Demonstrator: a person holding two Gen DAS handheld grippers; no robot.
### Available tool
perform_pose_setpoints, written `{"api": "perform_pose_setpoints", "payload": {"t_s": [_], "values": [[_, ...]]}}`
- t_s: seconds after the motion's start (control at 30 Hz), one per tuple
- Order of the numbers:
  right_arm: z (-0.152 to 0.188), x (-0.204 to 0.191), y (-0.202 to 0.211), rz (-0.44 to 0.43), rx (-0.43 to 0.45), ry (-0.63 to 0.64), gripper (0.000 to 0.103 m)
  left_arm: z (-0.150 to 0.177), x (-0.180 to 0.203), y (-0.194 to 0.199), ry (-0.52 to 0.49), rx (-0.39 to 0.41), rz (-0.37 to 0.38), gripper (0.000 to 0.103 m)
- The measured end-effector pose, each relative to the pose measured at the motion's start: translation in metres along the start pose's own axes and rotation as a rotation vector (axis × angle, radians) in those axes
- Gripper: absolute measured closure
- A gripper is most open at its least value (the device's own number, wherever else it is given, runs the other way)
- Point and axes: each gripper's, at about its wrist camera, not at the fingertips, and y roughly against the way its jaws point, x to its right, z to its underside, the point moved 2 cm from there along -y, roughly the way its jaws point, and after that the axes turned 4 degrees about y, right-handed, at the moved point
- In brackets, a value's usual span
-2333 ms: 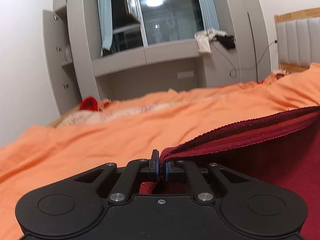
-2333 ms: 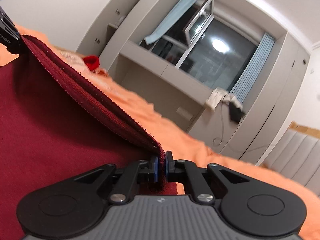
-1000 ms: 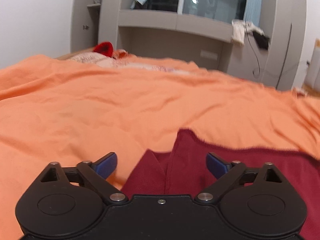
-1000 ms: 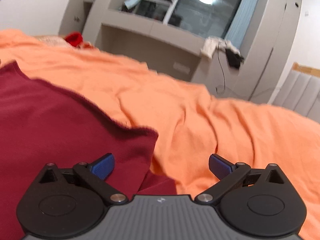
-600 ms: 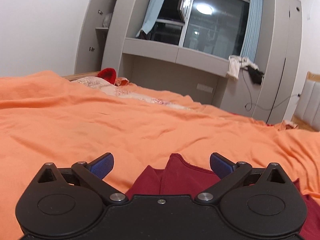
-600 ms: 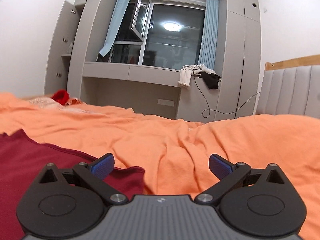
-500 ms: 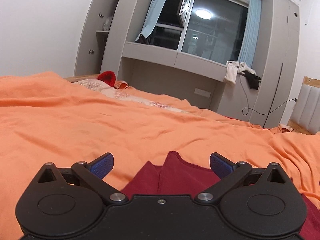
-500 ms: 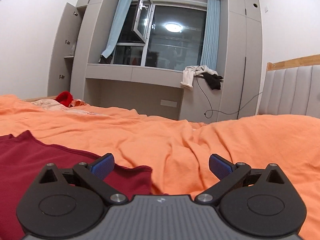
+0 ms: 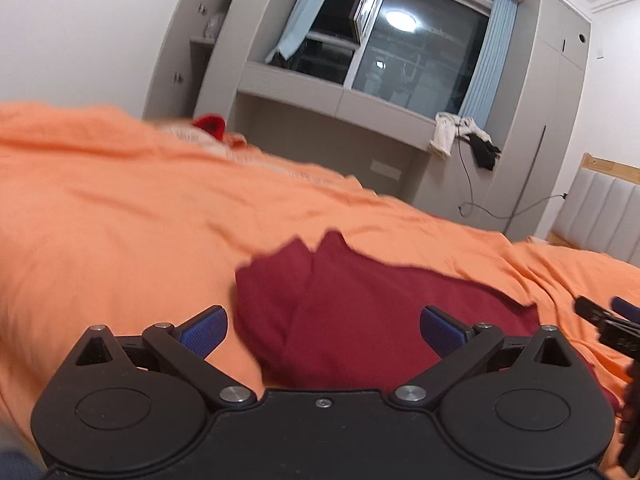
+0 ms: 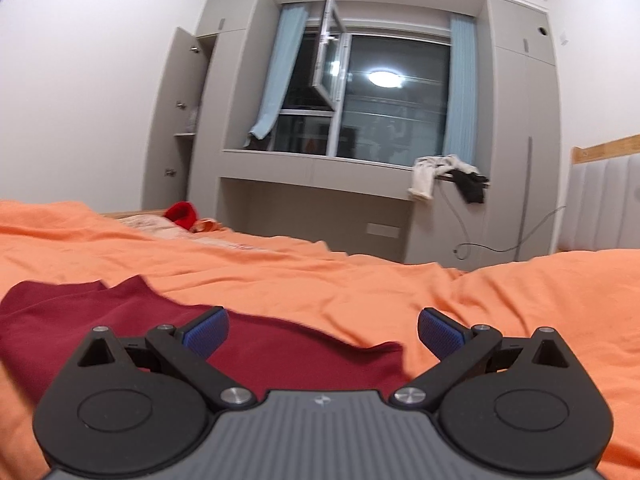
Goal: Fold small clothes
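A dark red garment (image 9: 360, 304) lies folded flat on the orange bedspread (image 9: 120, 216). My left gripper (image 9: 323, 326) is open and empty, just above the garment's near left part. The garment also shows in the right wrist view (image 10: 120, 320), spread to the lower left. My right gripper (image 10: 323, 330) is open and empty, over the garment's right edge. Its fingers show at the right edge of the left wrist view (image 9: 608, 316).
The orange bedspread (image 10: 480, 300) is wrinkled all round the garment. A red item (image 10: 182, 213) lies at the bed's far end. A grey cabinet wall with a window (image 10: 380, 112) stands behind. A padded headboard (image 10: 604, 204) is at the right.
Both grippers have let go of the garment's edge and opened. The garment now lies flat on the bed. Both grippers have drawn back and risen a little.
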Motion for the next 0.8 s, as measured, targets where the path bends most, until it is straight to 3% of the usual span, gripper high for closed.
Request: {"api": "perform_pose_setpoints", "payload": {"t_s": [0.17, 0.37, 0.6, 0.8], "values": [[0.004, -0.027, 0.005, -0.052, -0.011, 0.024, 0.0, 0.008, -0.001, -0.003, 0.002, -0.027, -0.008, 0.001], [0.009, -0.061, 0.001, -0.103, -0.033, 0.072, 0.0, 0.012, -0.007, -0.014, 0.031, -0.076, -0.08, 0.001], [0.029, -0.093, -0.009, -0.106, -0.115, 0.183, 0.0, 0.013, -0.01, -0.014, 0.03, -0.084, -0.099, 0.001], [0.045, -0.094, -0.011, -0.097, -0.133, 0.072, 0.0, 0.013, -0.009, -0.015, 0.037, -0.088, -0.105, 0.001]]}}
